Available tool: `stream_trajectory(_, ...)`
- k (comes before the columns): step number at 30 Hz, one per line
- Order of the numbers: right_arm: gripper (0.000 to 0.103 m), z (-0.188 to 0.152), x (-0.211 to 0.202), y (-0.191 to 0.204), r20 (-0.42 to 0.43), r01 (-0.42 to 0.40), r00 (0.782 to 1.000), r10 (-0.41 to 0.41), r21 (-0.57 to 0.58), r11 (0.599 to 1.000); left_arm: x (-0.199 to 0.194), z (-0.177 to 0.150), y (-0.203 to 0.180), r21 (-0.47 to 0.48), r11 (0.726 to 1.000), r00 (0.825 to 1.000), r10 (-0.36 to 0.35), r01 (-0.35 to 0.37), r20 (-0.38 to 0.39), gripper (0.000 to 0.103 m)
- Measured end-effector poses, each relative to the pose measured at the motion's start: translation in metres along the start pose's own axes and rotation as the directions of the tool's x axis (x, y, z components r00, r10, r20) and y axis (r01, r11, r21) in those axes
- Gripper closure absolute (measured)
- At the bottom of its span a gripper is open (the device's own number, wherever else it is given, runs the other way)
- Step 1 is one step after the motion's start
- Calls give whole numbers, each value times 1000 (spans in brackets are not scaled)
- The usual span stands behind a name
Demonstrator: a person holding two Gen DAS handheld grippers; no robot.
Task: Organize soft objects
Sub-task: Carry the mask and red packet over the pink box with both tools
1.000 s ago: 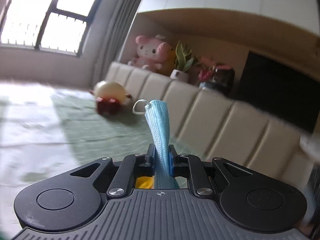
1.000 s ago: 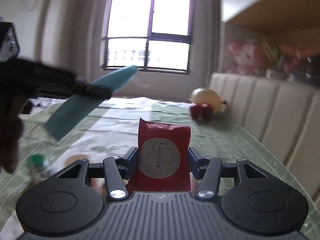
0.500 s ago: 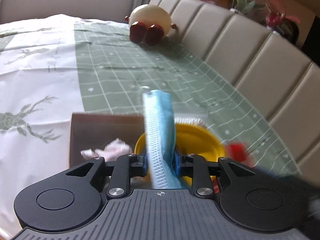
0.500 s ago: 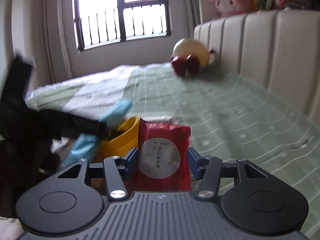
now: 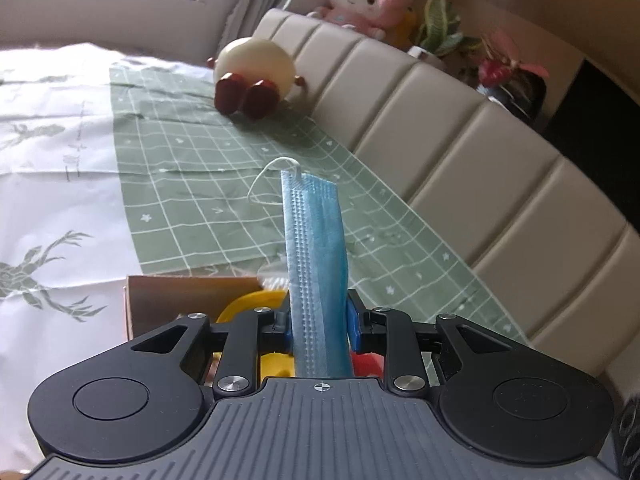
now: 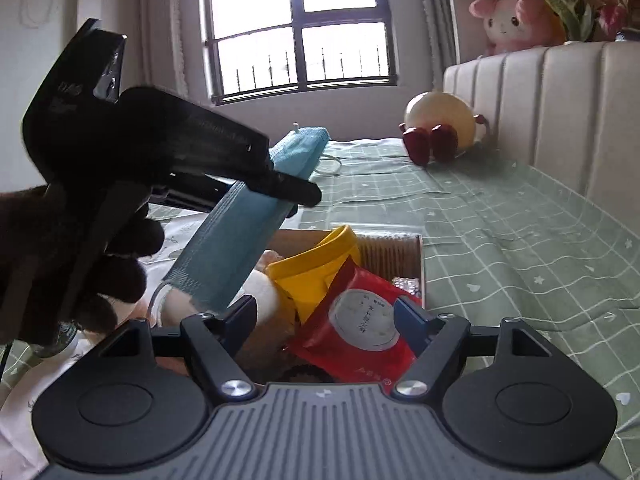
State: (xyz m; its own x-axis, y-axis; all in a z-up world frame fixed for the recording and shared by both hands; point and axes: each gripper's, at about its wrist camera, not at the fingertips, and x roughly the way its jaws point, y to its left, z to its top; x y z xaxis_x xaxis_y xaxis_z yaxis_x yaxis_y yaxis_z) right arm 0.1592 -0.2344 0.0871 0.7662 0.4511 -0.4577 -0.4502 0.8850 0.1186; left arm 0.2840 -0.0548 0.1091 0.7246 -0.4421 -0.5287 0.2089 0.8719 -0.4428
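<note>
Currently, left tongs pinch a folded blue face mask edge-on, held above the cardboard box; in the right-wrist view the mask hangs slantwise over the box's left part, its lower end near a pale plush item inside. Ear loop dangles free at the top end.

Risk 1: on release the loop may snag a tong finger or the yellow bowl, so the mask drags out instead of dropping. Risk 2: the mask is light and tilted; let go from this height, it could slide over the box wall onto the bed.

Right tongs are spread wide. The red packet lies tilted between the fingers, leaning on the bowl's rim; whether one pad touches it I cannot tell. Judged released into the box. Risk 3: the packet sits high and may slip off or be knocked when these tongs pull back. Risk 4: both tongs crowd the same opening; collision is possible.
</note>
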Motion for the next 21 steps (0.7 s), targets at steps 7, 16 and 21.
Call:
stream_trajectory(7, 27, -3, -8, 8, 43, -2, 999, 0, 43, 999, 34, -3, 4, 45, 991, 964, 133, -126, -230, 75)
stream_trajectory(16, 28, -2, -16, 25, 129, 10, 992, -13, 20, 1000, 40, -5, 28, -19, 997, 972, 67, -74, -224, 68)
stream_trajectory(21, 34, 1, -1, 24, 122, 40, 992, -46, 49, 998, 39, -10, 35, -10, 1000, 975, 21, -24, -221, 69)
